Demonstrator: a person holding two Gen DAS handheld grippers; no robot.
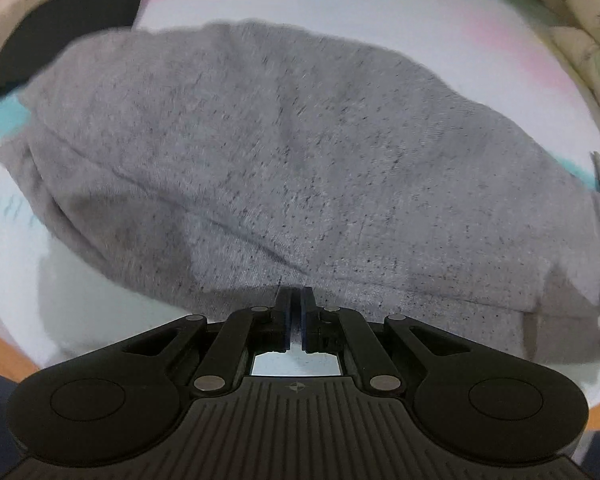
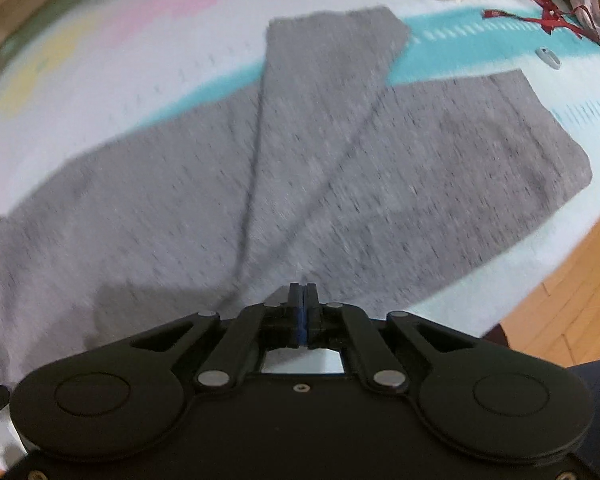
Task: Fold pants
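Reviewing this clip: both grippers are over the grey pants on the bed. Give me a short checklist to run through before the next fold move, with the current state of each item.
1. Left gripper shut with fabric between its fingers: ok, grey cloth shows in the narrow gap.
2. Right gripper gripping the pants: cannot tell; the fingers are shut, but no cloth is clearly seen between them.
3. Pant legs aligned: not ok, one leg lies crossed over the other.
4. Pants lying flat on the bedsheet: not ok, creases run across the fabric in the left wrist view.
5. Nearby clutter off the pants: ok, the red ribbon lies apart from them.
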